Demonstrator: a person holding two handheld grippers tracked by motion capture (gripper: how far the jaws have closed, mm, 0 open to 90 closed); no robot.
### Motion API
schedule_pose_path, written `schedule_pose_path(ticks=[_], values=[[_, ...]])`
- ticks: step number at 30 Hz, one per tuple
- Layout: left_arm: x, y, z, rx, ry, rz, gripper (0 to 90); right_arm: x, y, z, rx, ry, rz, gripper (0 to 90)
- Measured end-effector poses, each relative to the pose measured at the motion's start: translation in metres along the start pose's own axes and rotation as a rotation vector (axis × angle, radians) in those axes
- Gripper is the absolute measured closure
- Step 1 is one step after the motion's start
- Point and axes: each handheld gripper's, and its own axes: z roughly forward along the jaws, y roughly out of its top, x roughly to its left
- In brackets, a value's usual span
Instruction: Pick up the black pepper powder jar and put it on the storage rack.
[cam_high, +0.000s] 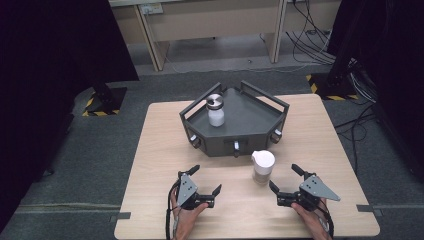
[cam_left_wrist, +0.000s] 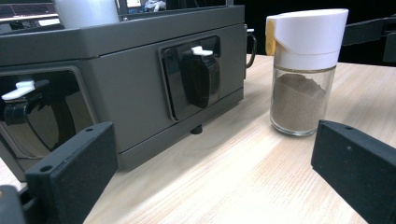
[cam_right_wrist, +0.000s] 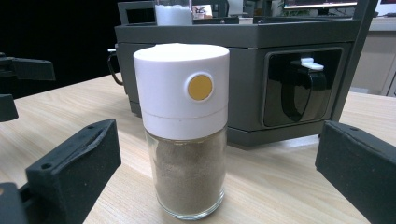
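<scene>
Nearest the person, both hands rested at the front edge of the tabletop (cam_high: 150, 150). The left hand-held gripper (cam_high: 205, 186) had its jaws spread wide with nothing between them, and the right hand-held gripper (cam_high: 287, 180) was likewise spread and empty, pointed toward the spice jar (cam_high: 263, 167).

That jar stood upright on the wood just ahead of the right hand-held gripper and just in front of the grey tray (cam_high: 260, 125). In the right gripper view the spice jar (cam_right_wrist: 184, 130) sat between the two black jaws but clear of both.

The likeliest slip would be tipping: the jar was tall and narrow with a broad cap, so a jaw arriving off-centre or low could push it over before the other jaw met it. Closing on the smooth glass rather than squarely across the body could let it slide, and pressing the yellow button (cam_right_wrist: 200, 87) might open the cap.

The jar had a clear glass body, roughly half filled with brown powder, under a white plastic cap with a pouring lip.

Farther back, a white bottle (cam_high: 215, 111) stood inside the tray, well apart from the jar.
</scene>
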Motion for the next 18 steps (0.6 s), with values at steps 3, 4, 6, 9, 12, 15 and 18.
schedule_pose_path(ticks=[3,4,6,9,12,15,18], values=[[0.0,-0.0002,0.0,0.0,0.001,-0.001,0.4,-0.0001,-0.0002,0.0,0.001,-0.001,0.003,0.2],[-0.0001,-0.0001,0.0,0.0,0.001,-0.001,0.4,-0.0001,-0.0002,-0.0001,0.001,0.0,0.002,0.2],[-0.0003,-0.0001,0.0,0.0,0.001,0.001,0.5,0.0002,-0.0001,0.0,0.0,0.001,-0.001,0.2],[-0.0004,-0.0004,0.0004,0.001,0.0,0.0,0.4,0.0003,-0.0001,0.0001,0.001,0.001,-0.001,0.2],[-0.0006,-0.0006,0.0004,0.002,0.0,0.0,0.5,0.0004,-0.0001,0.0001,0.001,0.001,-0.001,0.2],[-0.0007,-0.0006,0.0002,0.001,0.003,0.0,0.5,0.0007,-0.0003,0.0005,0.001,0.002,-0.002,0.2],[-0.0006,-0.0007,0.0001,0.001,0.003,0.0,0.5,0.0007,-0.0008,0.0009,0.0,0.0,-0.005,0.2]])
